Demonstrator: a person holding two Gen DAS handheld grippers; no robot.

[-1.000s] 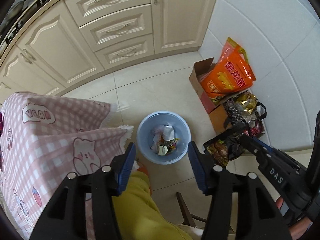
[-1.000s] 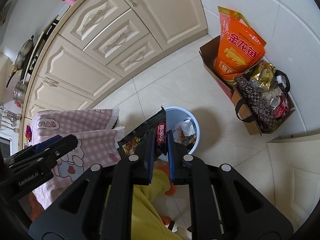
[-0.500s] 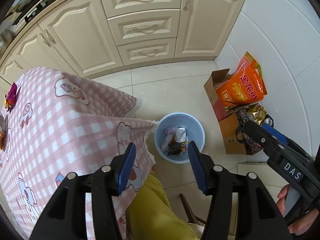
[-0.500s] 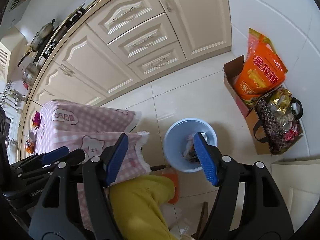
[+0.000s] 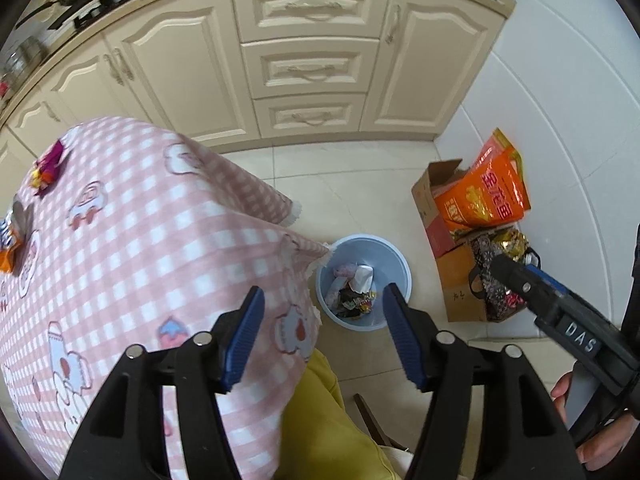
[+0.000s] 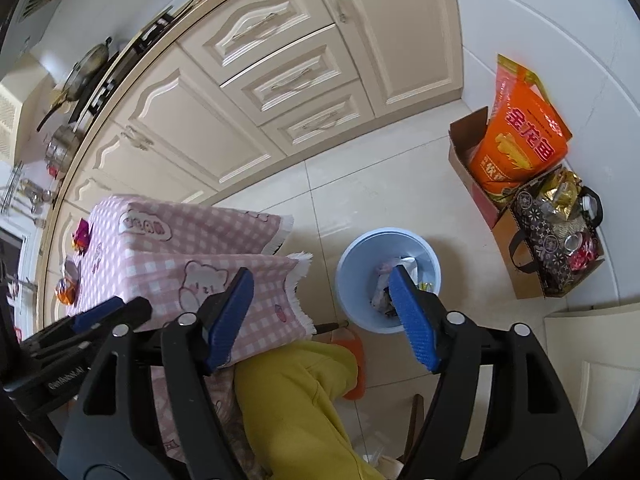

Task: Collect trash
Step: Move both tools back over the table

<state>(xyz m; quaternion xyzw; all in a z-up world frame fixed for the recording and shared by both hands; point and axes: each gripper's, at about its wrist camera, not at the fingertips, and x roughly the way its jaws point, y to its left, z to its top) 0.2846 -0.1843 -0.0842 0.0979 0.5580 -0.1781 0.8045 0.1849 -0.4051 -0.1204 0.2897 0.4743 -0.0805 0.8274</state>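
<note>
Left gripper (image 5: 322, 334) spread wide, nothing between the blue pads; right gripper (image 6: 322, 318) likewise spread and empty; both hang high above the floor, person's yellow-trousered leg (image 6: 296, 396) at 6 o'clock under them; right gripper's body also shows at 4 o'clock in the left view, apart from the left one; blue bin (image 5: 364, 280) on the floor tiles just beyond the fingertips, about centre frame, touching or nearly touching the hanging corner of the pink checked cloth; bin already holds a heap of wrappers (image 5: 352, 288) and crumpled paper, so part of the job looks done; tabletop (image 5: 132, 236) under the cloth runs off to 9 o'clock; left to collect, judging by the far edge: a purple wrapper (image 5: 50, 160) at 10 o'clock, a silver-and-orange packet (image 5: 12, 236) at 9 o'clock, half cut off by the frame; both well apart from either gripper; further out at 2 o'clock a cardboard box with an orange bag (image 5: 486, 196) by the wall, cannot tell if that counts as trash; cream cabinets (image 5: 308, 68) at 12 o'clock.
</note>
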